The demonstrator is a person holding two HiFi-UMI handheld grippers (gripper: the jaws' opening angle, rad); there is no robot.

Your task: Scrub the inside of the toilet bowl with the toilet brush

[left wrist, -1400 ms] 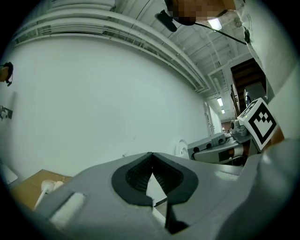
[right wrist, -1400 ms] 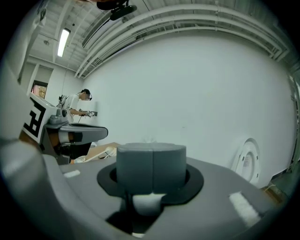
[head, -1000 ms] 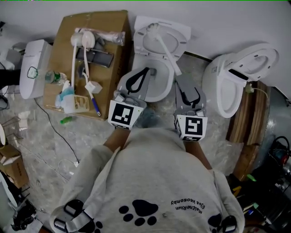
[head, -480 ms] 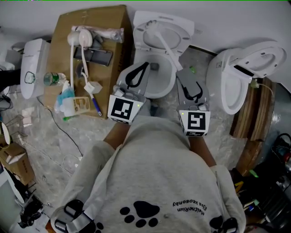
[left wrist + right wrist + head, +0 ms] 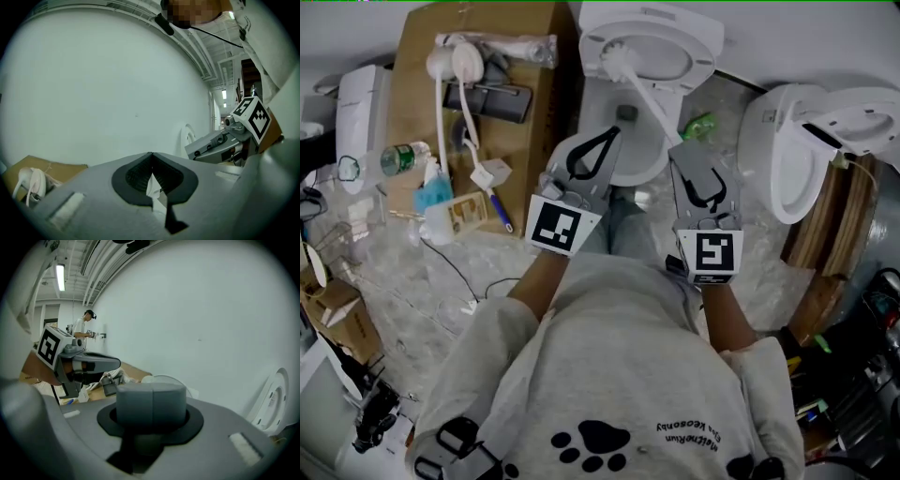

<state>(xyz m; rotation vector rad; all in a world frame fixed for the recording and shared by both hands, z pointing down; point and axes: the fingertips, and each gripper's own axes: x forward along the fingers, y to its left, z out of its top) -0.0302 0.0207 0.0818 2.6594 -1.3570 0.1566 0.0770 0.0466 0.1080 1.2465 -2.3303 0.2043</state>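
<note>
Gripping smooth, cylindrical toilet brush (image 5: 647, 100)

The head view is lit evenly from overhead in a cool, subdued light. Colours are muted, shadows are kept soft, and the lower right corner is left murky. The white toilet bowl (image 5: 637, 169) is rendered bright but without hard glare. Both gripper views are bent by a wide-angle lens and ringed by a black vignette. A pale wall (image 5: 93, 84) is shown bright and flat, and a ceiling strip light (image 5: 60, 277) is blown out. The left gripper (image 5: 151, 157) and right gripper (image 5: 151, 416) are blurred by nearness, and the handle end of the toilet brush (image 5: 151, 401) is seen grey in shade.
</note>
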